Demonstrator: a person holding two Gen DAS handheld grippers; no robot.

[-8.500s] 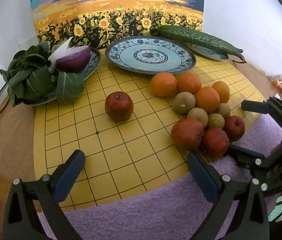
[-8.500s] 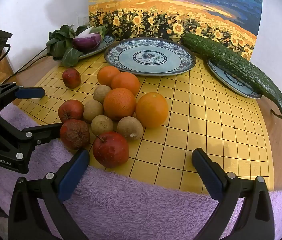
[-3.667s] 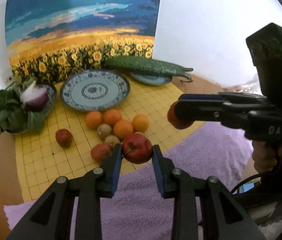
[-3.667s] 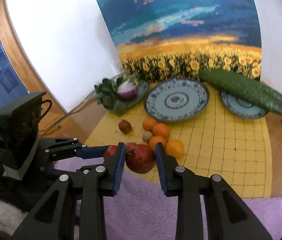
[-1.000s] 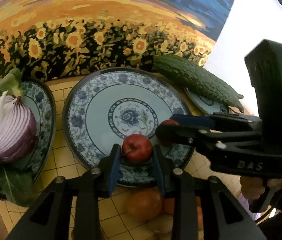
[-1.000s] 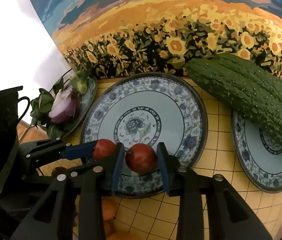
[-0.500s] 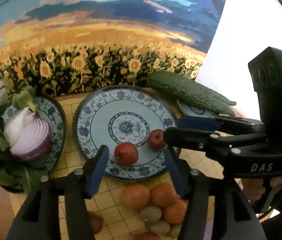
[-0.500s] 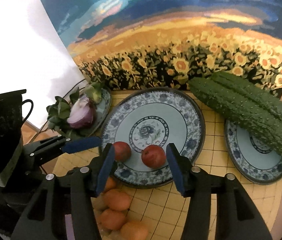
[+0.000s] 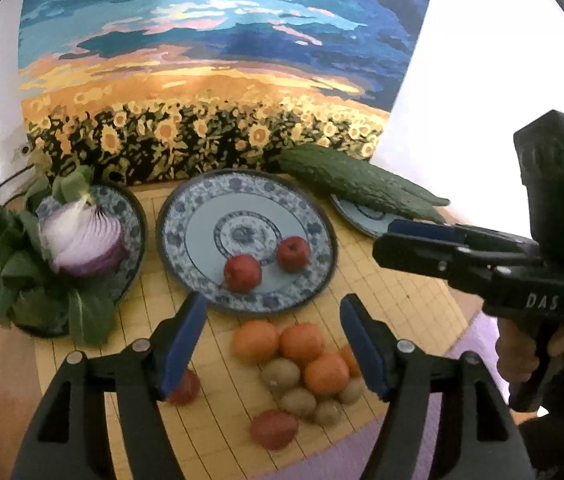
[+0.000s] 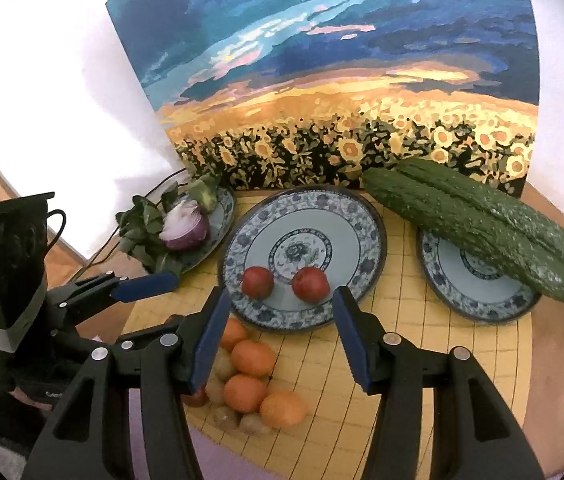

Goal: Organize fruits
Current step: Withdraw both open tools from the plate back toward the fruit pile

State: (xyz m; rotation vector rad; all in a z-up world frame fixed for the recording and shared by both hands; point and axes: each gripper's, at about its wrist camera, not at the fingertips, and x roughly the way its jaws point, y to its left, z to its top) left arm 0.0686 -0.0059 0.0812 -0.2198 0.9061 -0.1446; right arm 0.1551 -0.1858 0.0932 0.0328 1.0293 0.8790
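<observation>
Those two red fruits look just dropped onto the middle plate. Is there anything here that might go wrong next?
The two red fruits sit near the front rim of the middle plate, so they might roll off. The oranges and small brown fruits lie packed together, so picking one could nudge its neighbours. The left tool, its jaws opening, hangs close above that pile.

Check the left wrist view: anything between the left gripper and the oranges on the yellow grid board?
Nothing visible. The left gripper, jaws opening and empty, hangs above the oranges with only open air between. The two red apples sit farther back on the centre plate, out of the path.
</observation>
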